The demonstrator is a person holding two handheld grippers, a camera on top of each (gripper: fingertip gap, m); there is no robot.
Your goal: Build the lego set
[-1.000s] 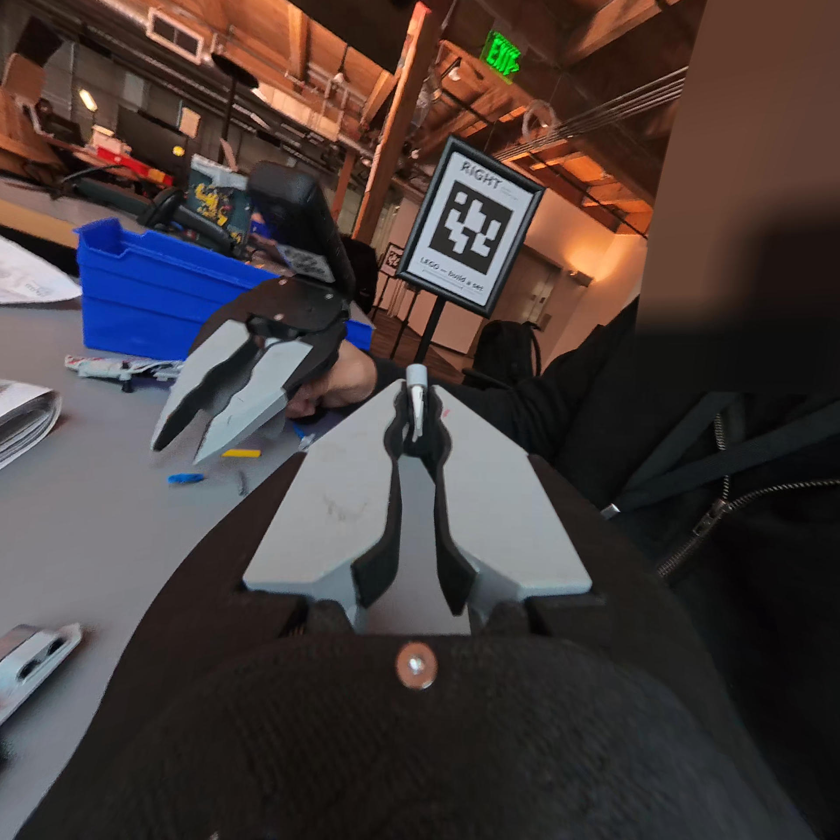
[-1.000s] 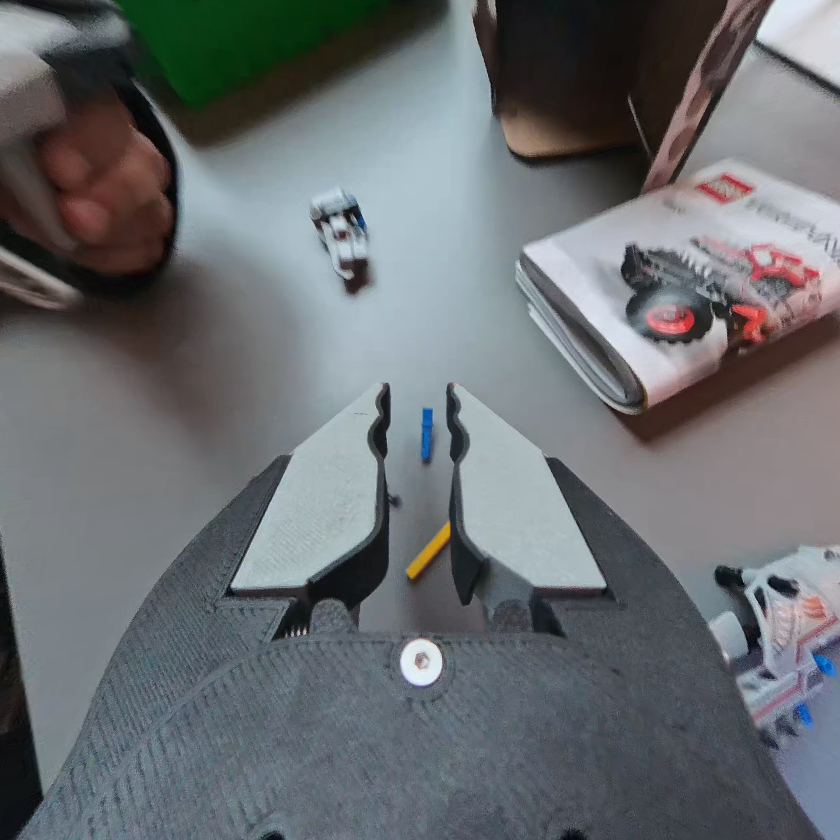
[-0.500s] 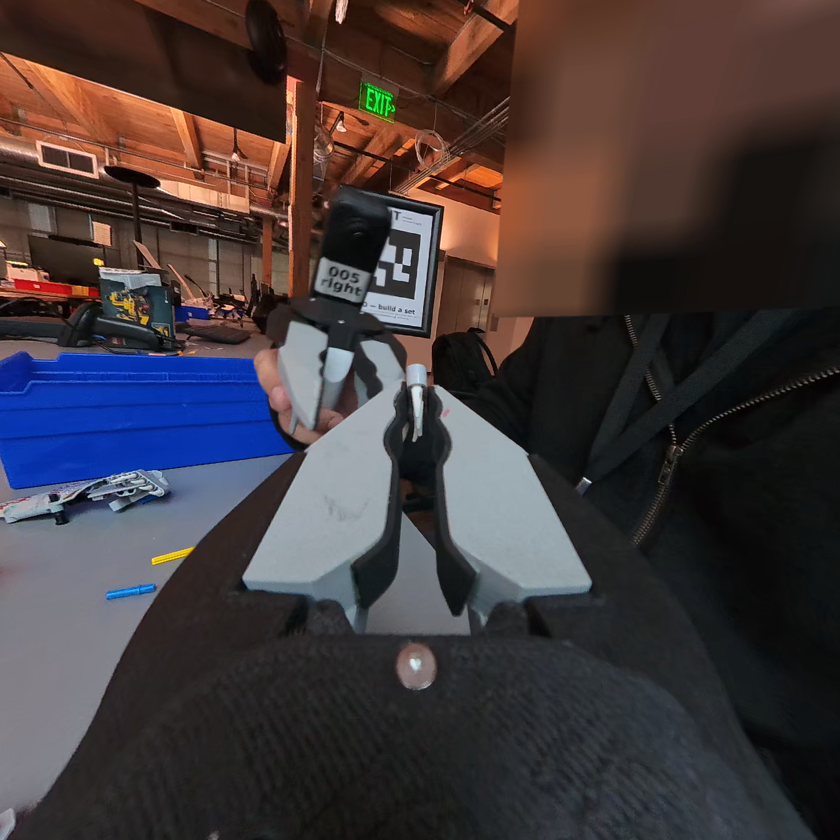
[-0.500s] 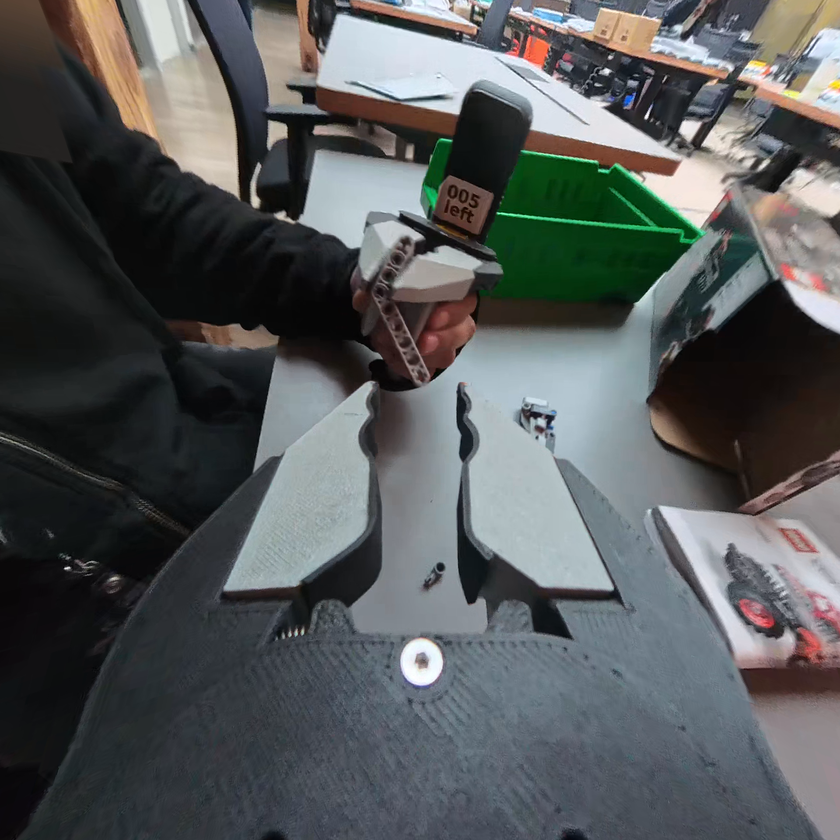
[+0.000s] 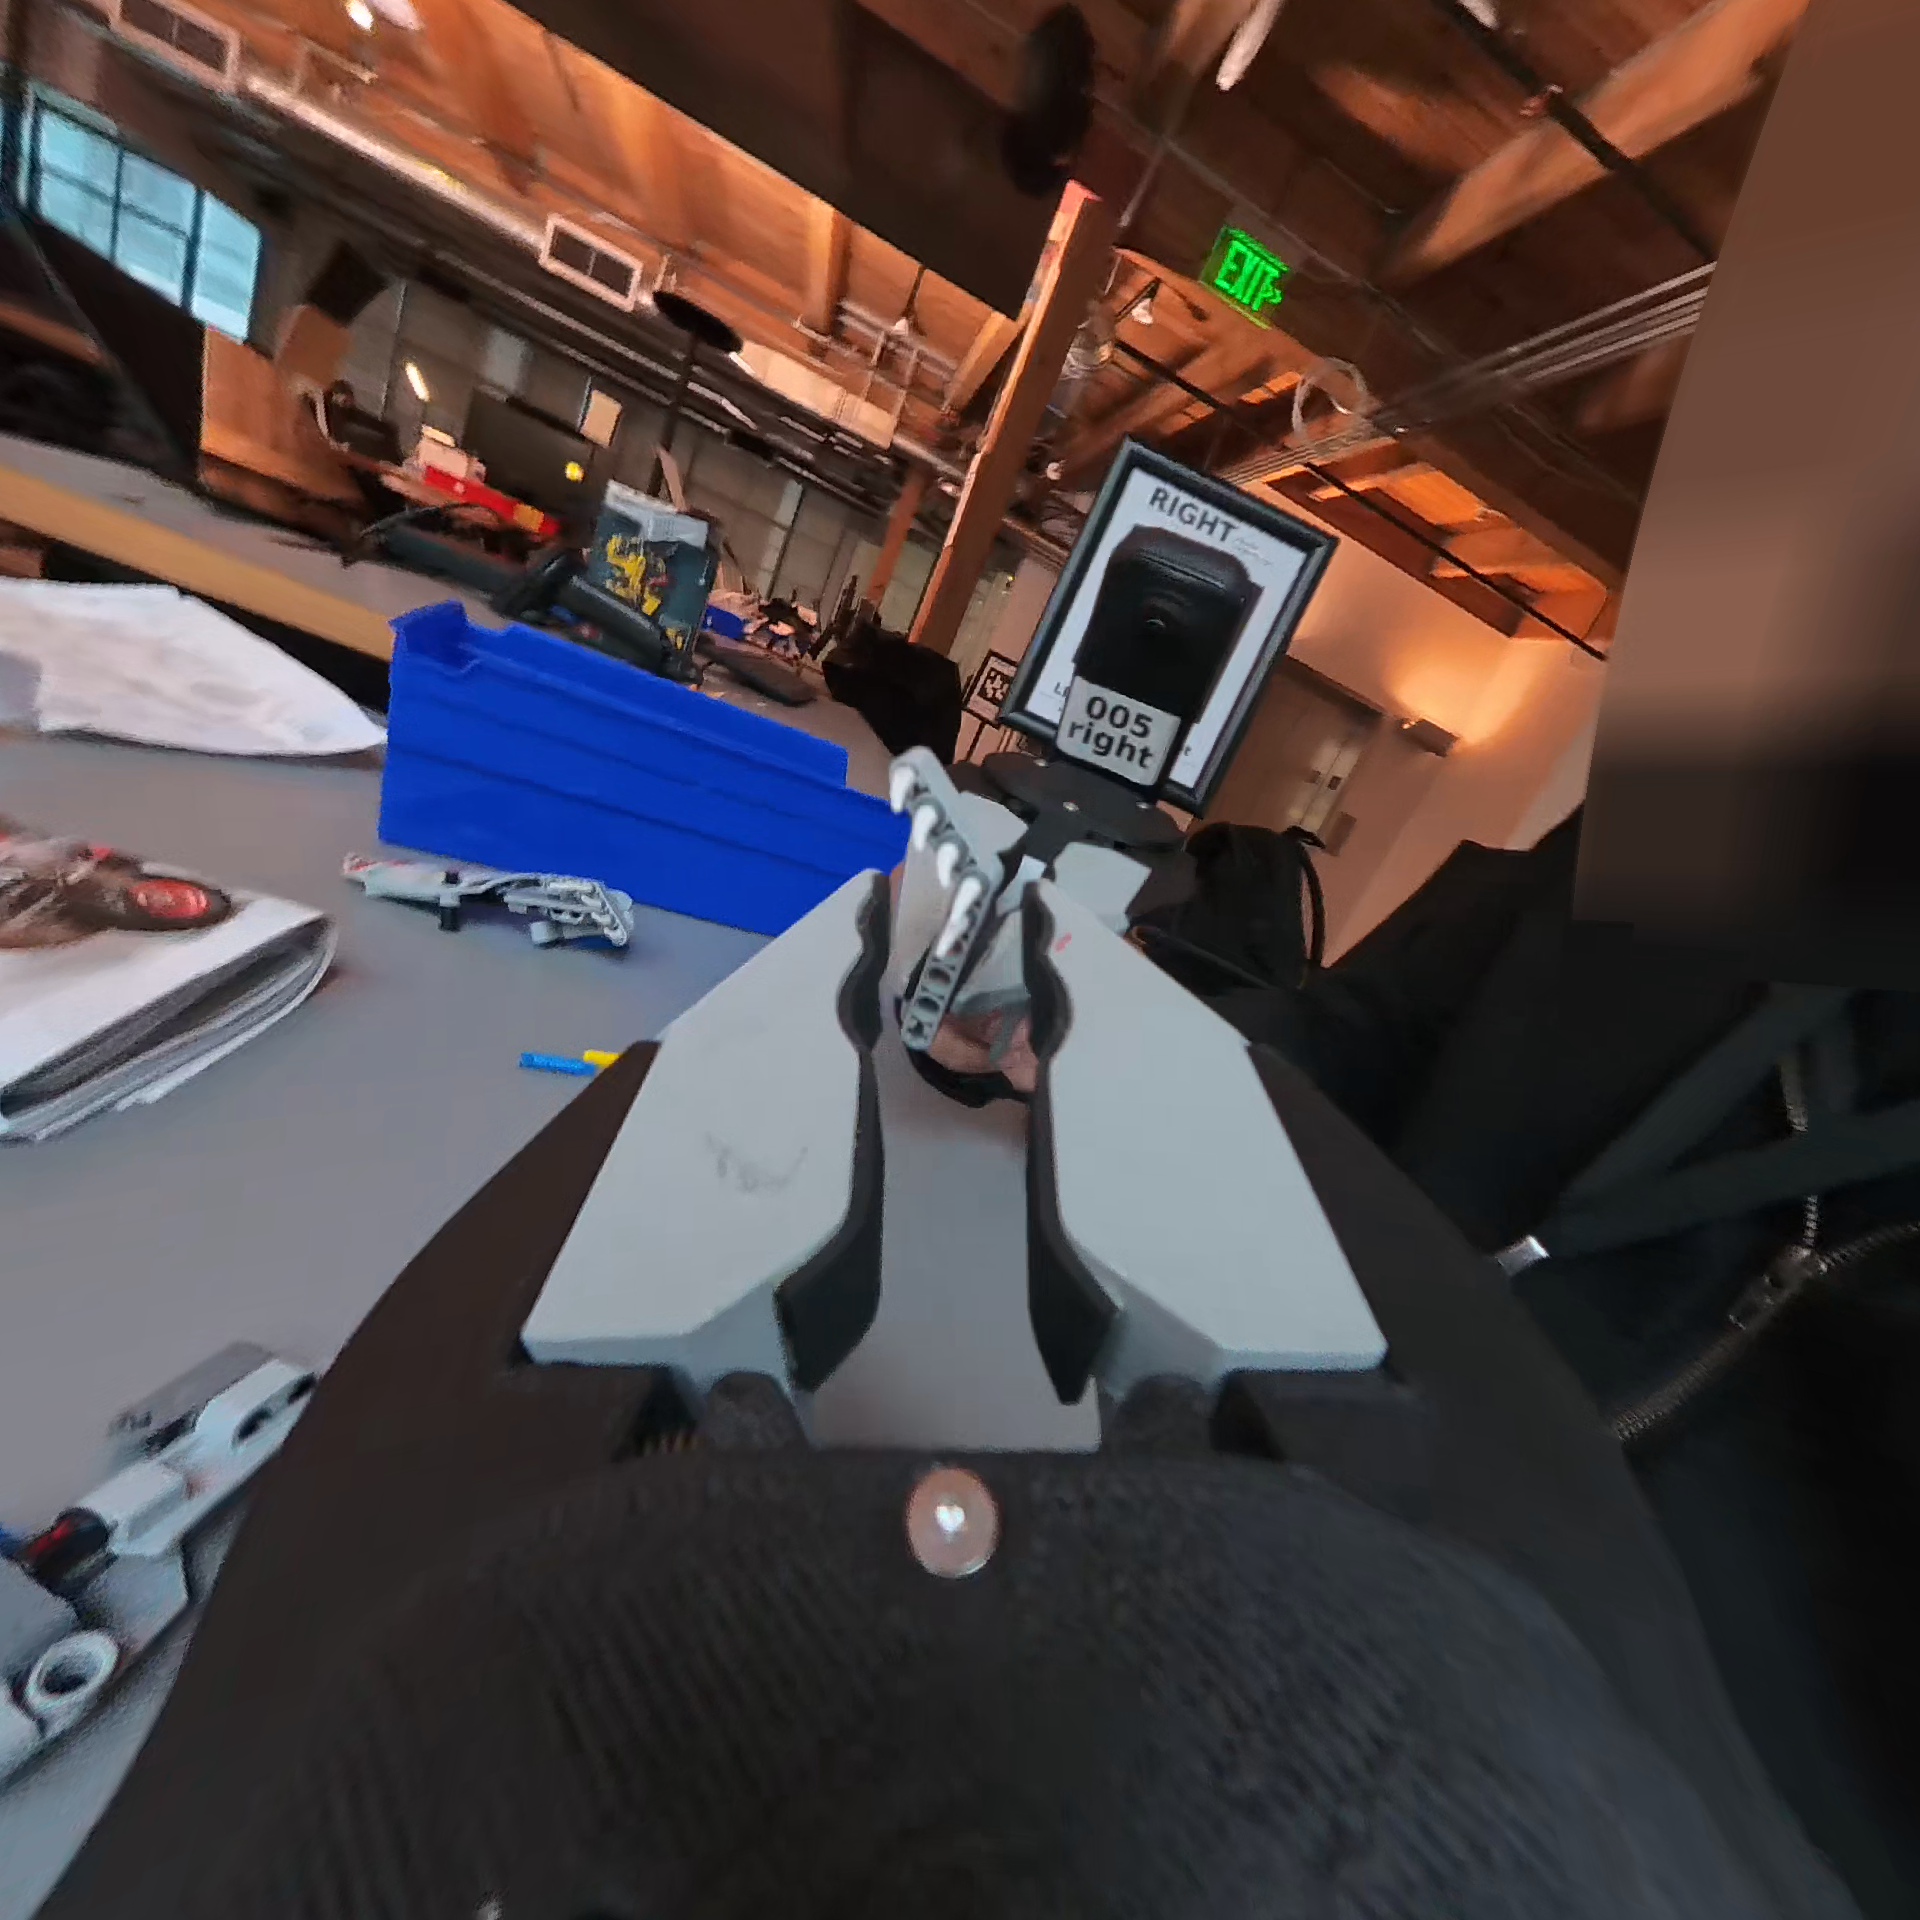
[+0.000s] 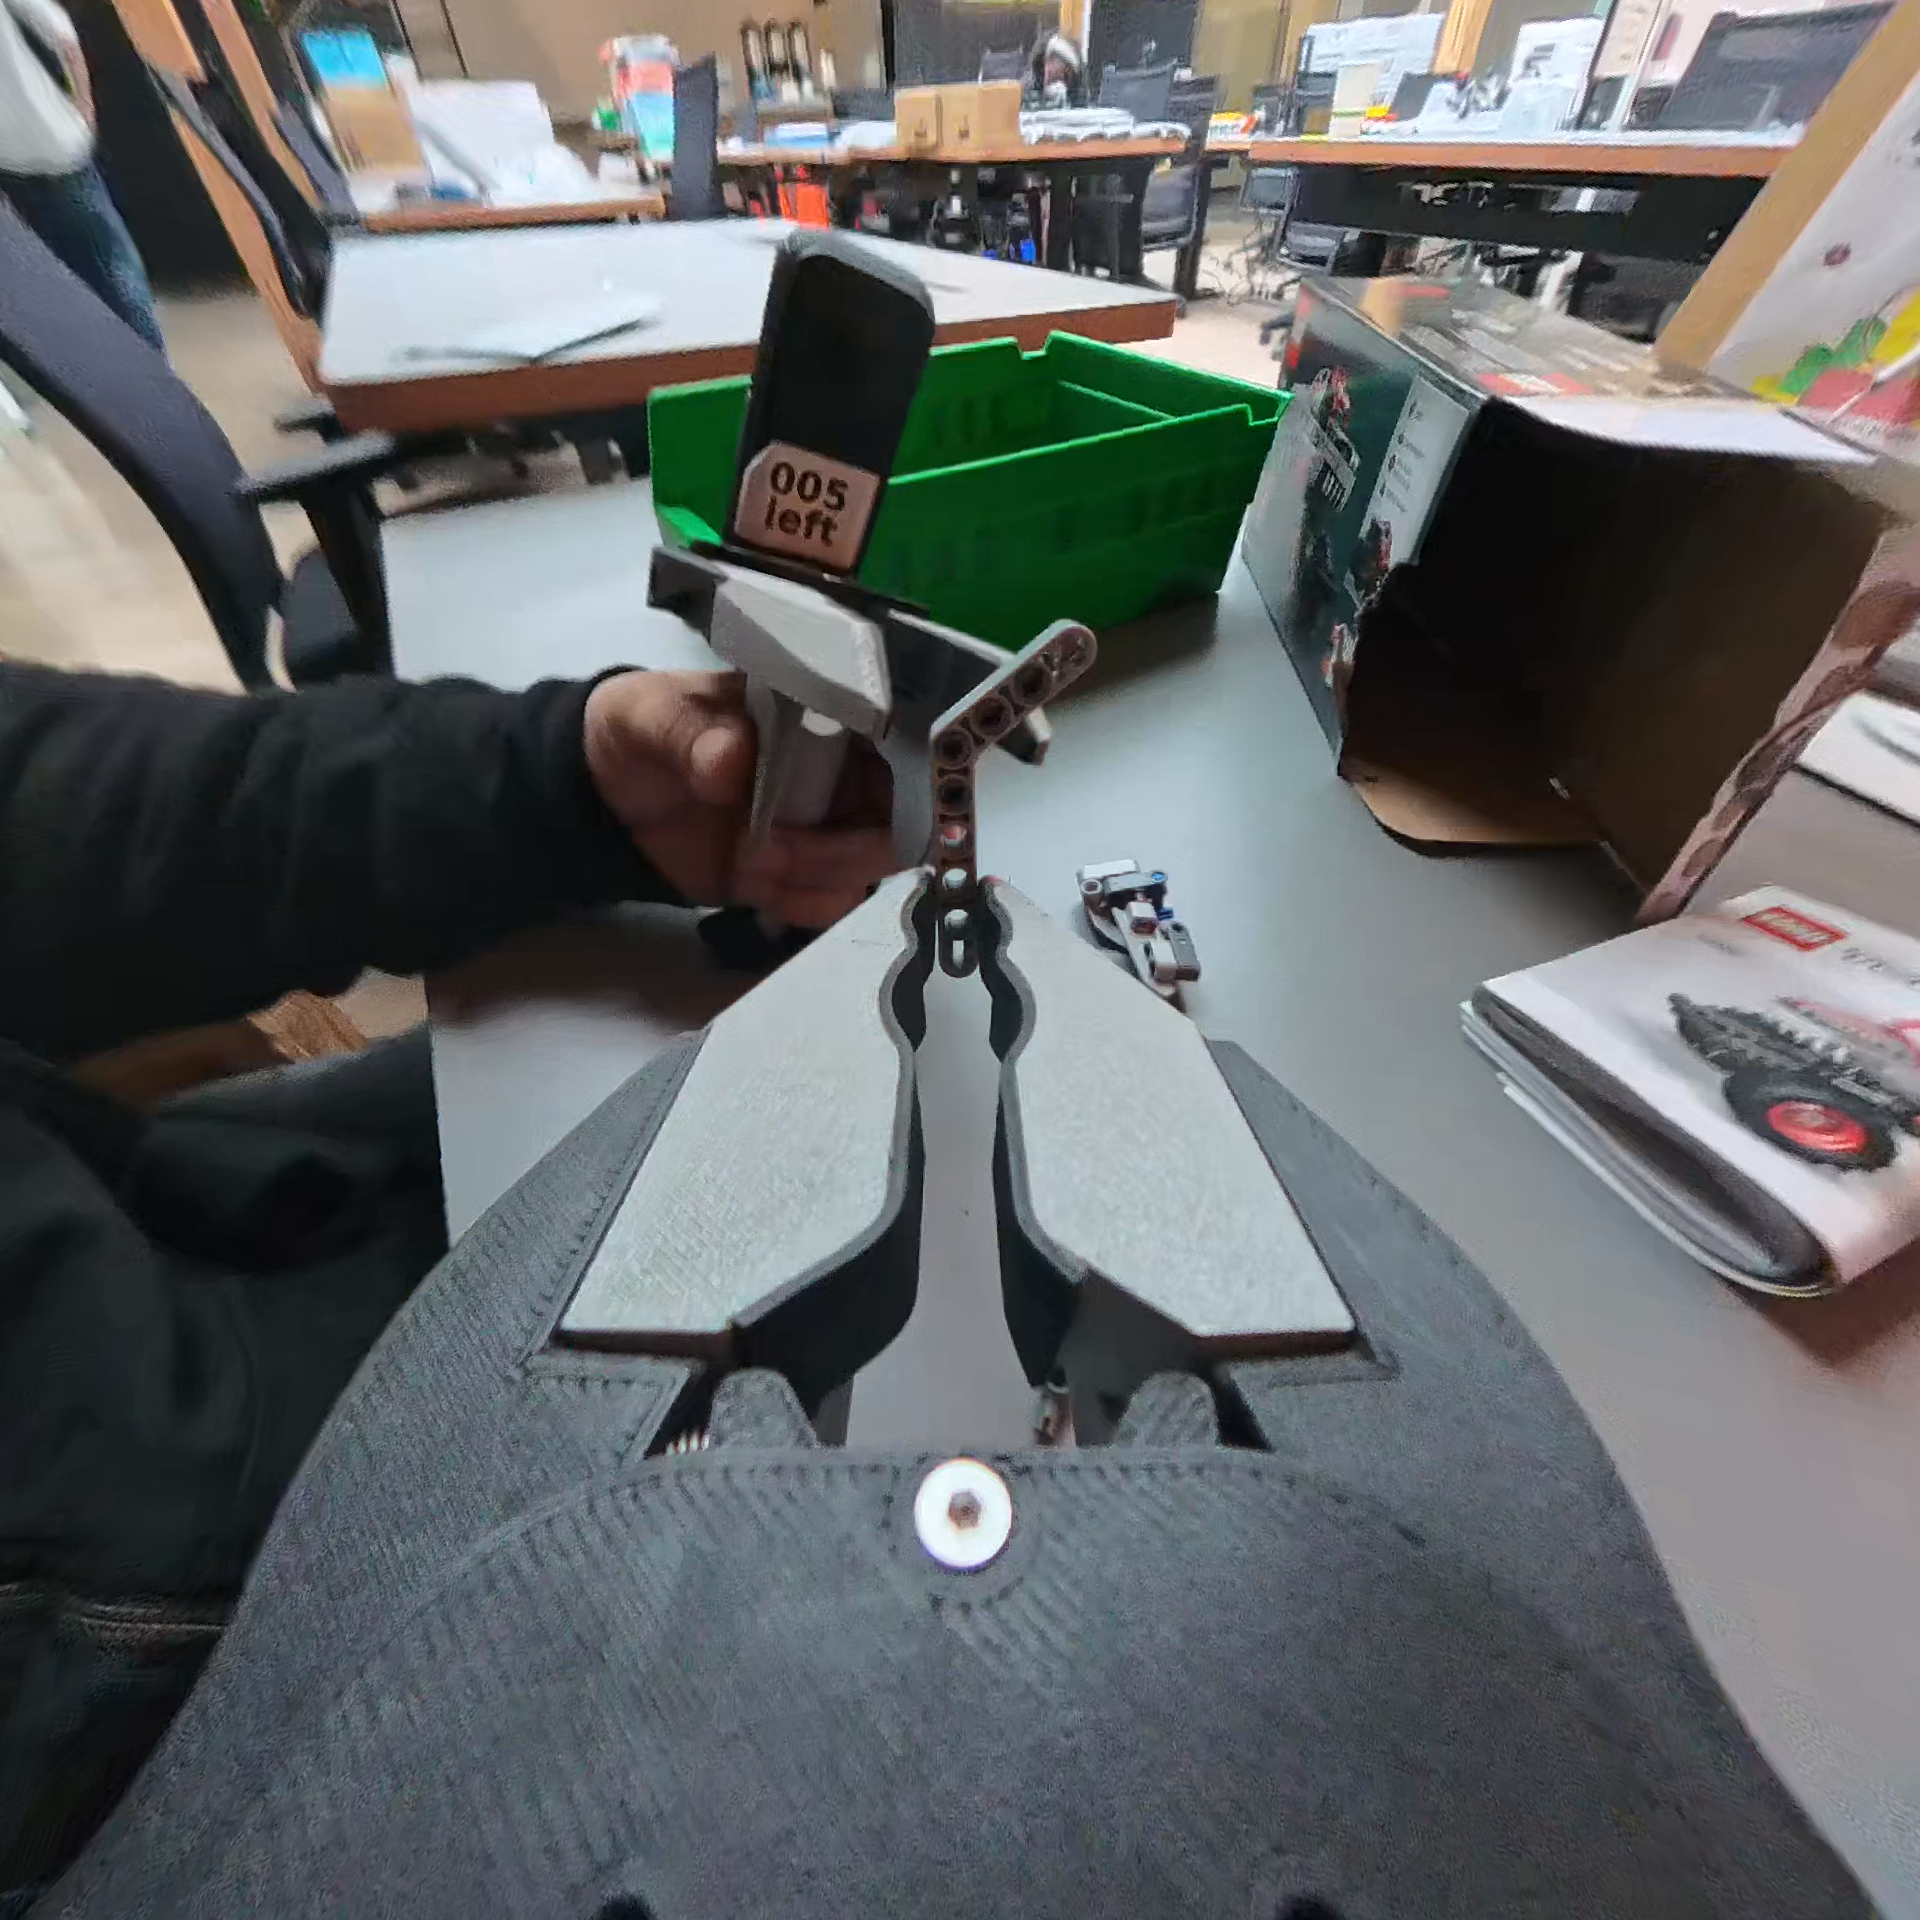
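A grey bent lego beam with holes (image 6: 954, 800) stands upright in the air between the two grippers. My right gripper (image 6: 956, 940) is shut on its lower end. In the left wrist view the beam (image 5: 940, 904) stands between my left gripper's (image 5: 951, 935) tips, whose jaws are apart and do not grip it. The left gripper (image 6: 914, 717) faces the right one just behind the beam. A blue pin (image 5: 551, 1062) and a yellow piece lie on the grey table (image 5: 312, 1195).
A blue bin (image 5: 623, 769) and a partial model (image 5: 509, 899) lie at the back. An instruction booklet (image 6: 1714, 1081), an open cardboard box (image 6: 1507, 582), a green bin (image 6: 1039, 499) and a small sub-assembly (image 6: 1138, 920) are on the table. Grey parts (image 5: 156, 1455) lie near the left gripper. Less than 4 cm separates the two grippers' tips.
The right gripper rose from over the blue pin, came up to the left gripper and shut on the beam. The left gripper, which held the beam, has opened.
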